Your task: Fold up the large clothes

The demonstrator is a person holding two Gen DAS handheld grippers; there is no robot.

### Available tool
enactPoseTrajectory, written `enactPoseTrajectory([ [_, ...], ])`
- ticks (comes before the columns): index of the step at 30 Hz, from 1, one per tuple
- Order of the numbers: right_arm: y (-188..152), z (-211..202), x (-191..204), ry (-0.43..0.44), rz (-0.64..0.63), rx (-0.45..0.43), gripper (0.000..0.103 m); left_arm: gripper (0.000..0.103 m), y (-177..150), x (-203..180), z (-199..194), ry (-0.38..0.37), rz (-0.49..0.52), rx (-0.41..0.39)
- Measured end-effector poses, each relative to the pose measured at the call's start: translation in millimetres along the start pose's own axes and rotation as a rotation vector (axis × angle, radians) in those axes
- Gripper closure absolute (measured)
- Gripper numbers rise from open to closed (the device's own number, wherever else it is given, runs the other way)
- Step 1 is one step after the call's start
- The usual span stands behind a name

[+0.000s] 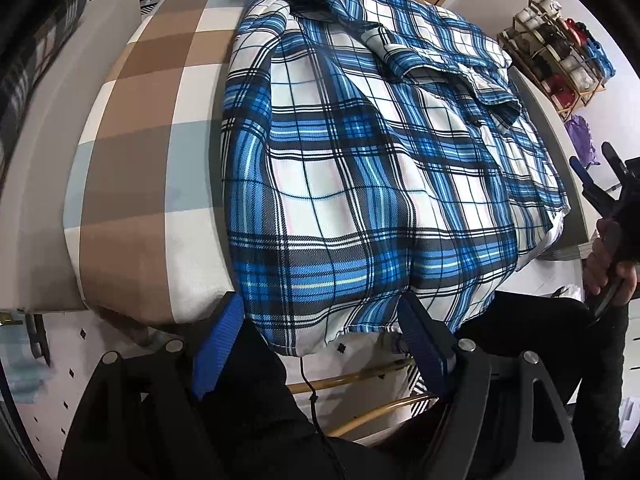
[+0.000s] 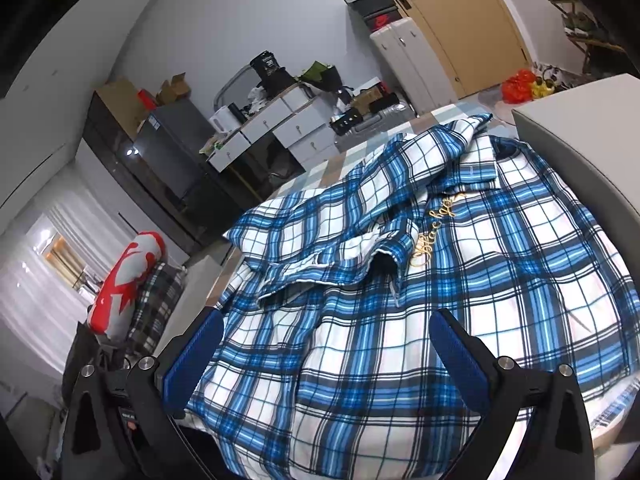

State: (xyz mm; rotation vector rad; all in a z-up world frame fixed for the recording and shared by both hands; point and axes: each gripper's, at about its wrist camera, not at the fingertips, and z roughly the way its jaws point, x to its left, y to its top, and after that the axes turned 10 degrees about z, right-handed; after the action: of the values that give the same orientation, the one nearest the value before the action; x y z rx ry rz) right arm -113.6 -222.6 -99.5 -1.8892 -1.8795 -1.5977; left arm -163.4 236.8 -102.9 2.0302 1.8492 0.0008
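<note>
A large blue, white and black plaid shirt point(image 1: 360, 168) lies spread on a checked bed cover point(image 1: 132, 184), its hem hanging over the near edge. My left gripper point(image 1: 322, 300) points down at that hem, open, with a blue pad on each side of the hanging cloth and neither pressing on it. In the right wrist view the same shirt point(image 2: 460, 280) shows gold embroidery point(image 2: 436, 228) and a sleeve point(image 2: 320, 236) folded across its body. My right gripper point(image 2: 328, 316) stands open just above the shirt's lower part, holding nothing.
A person's hand point(image 1: 608, 256) and black trousers point(image 1: 540, 340) are at the right. A shoe rack point(image 1: 560, 52) stands by the wall. Beyond the bed are a desk with drawers point(image 2: 280, 120), a fridge point(image 2: 172, 148), a door point(image 2: 460, 20) and a red and white pillow point(image 2: 124, 284).
</note>
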Motion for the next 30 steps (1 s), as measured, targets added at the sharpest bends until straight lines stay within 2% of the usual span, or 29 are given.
enactPoseTrajectory([
  [6, -2, 2, 4, 0.008, -0.014, 0.012, 0.0, 0.028, 6, 2, 1, -0.161, -0.02, -0.035],
  [8, -2, 1, 5, 0.012, -0.021, 0.012, 0.0, 0.028, 11, 0, 0, -0.194, -0.009, -0.049],
  [10, -3, 1, 5, 0.012, -0.023, 0.014, 0.0, 0.028, 17, -7, 2, -0.194, 0.001, -0.033],
  [14, -2, 1, 3, 0.011, -0.015, 0.02, 0.0, 0.028, 30, -30, -3, -0.194, 0.092, -0.044],
  [20, 0, -2, 1, 0.025, -0.004, 0.01, 0.0, 0.028, 39, -63, -28, -0.284, 0.231, -0.15],
  [21, 0, -2, 1, 0.026, -0.003, 0.01, 0.0, 0.028, 39, -66, -30, -0.286, 0.25, -0.162],
  [23, 0, -2, 1, 0.028, -0.003, 0.01, 0.0, 0.028, 38, -62, -29, -0.24, 0.264, -0.155],
  [27, 0, -3, 3, 0.033, -0.011, 0.011, 0.0, 0.028, 39, -42, -9, -0.159, 0.185, -0.069],
  [30, -1, -4, 4, 0.036, -0.016, 0.011, 0.0, 0.028, 35, -26, -7, -0.137, 0.129, -0.055],
])
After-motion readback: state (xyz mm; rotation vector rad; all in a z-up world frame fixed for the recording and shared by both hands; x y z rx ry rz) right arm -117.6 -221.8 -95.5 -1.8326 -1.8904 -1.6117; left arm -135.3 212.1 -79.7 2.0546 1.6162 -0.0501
